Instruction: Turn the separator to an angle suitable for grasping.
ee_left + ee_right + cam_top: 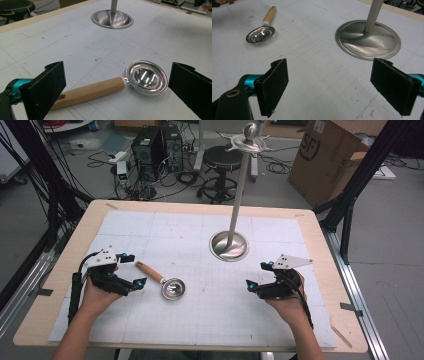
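Small metal strainer spoon [172,288] with wooden handle [149,271] flat on the white surface [210,320], handle pointing back-left toward the left claw [136,269]. Just beside that claw, spread and empty; well apart from the right claw [256,275], spread too.

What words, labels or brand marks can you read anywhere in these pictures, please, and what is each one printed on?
"SF", in a ring: on the side of the cardboard box on the floor behind the table.
Stamped lettering along the wooden handle of the small metal scoop: too faint and blurred to read for certain.
No other text can be made out.
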